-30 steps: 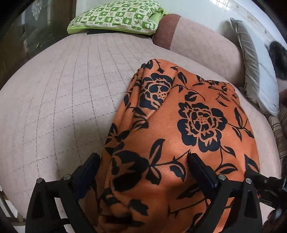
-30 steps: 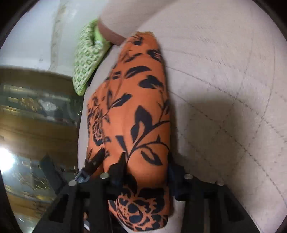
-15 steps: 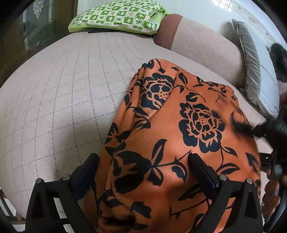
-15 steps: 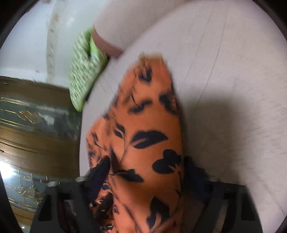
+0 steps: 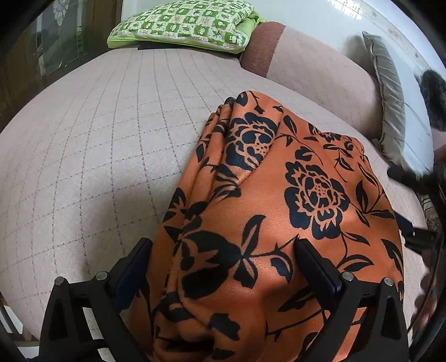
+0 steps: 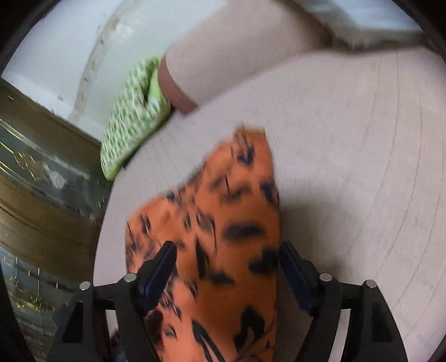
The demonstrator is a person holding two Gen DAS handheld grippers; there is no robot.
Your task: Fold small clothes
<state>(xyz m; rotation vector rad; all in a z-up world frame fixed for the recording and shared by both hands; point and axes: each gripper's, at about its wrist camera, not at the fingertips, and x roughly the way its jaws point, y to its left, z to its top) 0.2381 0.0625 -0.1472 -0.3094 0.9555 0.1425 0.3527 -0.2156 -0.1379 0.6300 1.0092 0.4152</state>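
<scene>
An orange garment with black flowers point(image 5: 278, 200) lies folded on the beige quilted sofa seat point(image 5: 111, 139). My left gripper point(image 5: 223, 250) stands wide open low over its near end, and the cloth bulges up between the two fingers. In the blurred right wrist view the same garment point(image 6: 223, 222) runs away from my right gripper point(image 6: 227, 256). Its jaws are opening, the cloth lies between them, and the pads do not press on it. The right gripper's dark fingers point(image 5: 401, 175) show at the right edge of the left wrist view, just off the garment's side.
A green-and-white patterned cushion point(image 5: 184, 25) lies at the far end of the seat. The sofa backrest point(image 5: 320, 80) and a grey pillow point(image 5: 390, 92) run along the right. A dark wood-and-glass cabinet point(image 6: 41, 195) stands beyond the seat's left edge.
The right gripper has let go of the garment's edge, its jaws have spread wide, and it has drawn back and up from the cloth. The left gripper and the garment's near end have stayed put.
</scene>
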